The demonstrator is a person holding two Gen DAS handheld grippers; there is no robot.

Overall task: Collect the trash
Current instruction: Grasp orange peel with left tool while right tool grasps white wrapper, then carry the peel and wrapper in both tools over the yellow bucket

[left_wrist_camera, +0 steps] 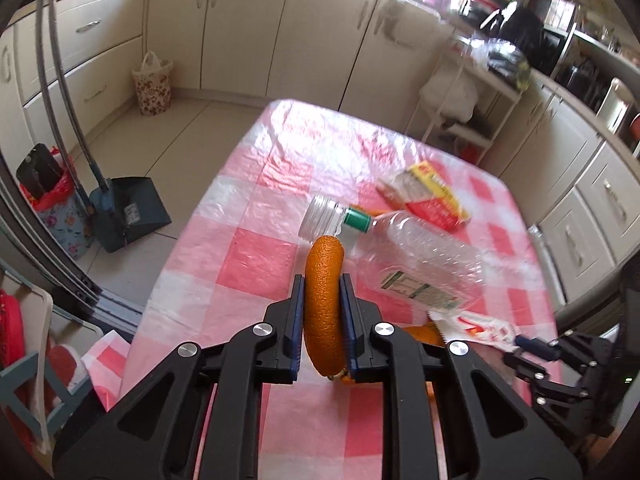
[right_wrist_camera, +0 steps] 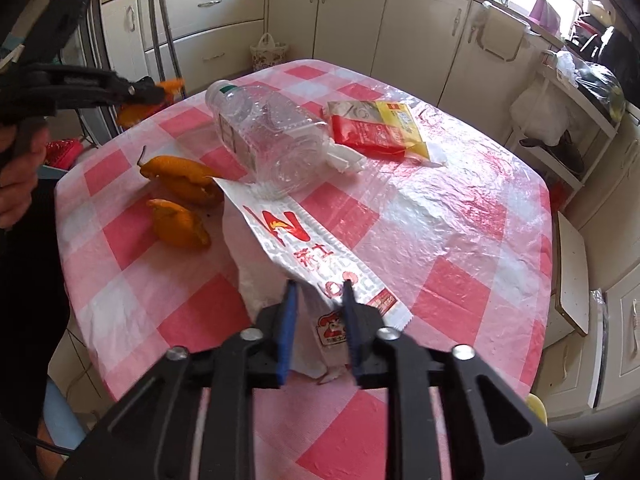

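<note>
Left claw (left_wrist_camera: 323, 312) squeezed tight on a long orange peel (left_wrist_camera: 324, 304), pointing forward above the counter (left_wrist_camera: 248, 248). Right claw (right_wrist_camera: 319, 316) pinching a white wrapper (right_wrist_camera: 312, 248) with a red "N", near the counter's front edge. Empty bottle (right_wrist_camera: 268, 136) lying sideways mid-counter, label unreadable.

It was a home kitchen: cream cabinets (left_wrist_camera: 248, 28) lined the walls, a dustpan (left_wrist_camera: 132, 210) stood by the checked desk (left_wrist_camera: 256, 216).
</note>
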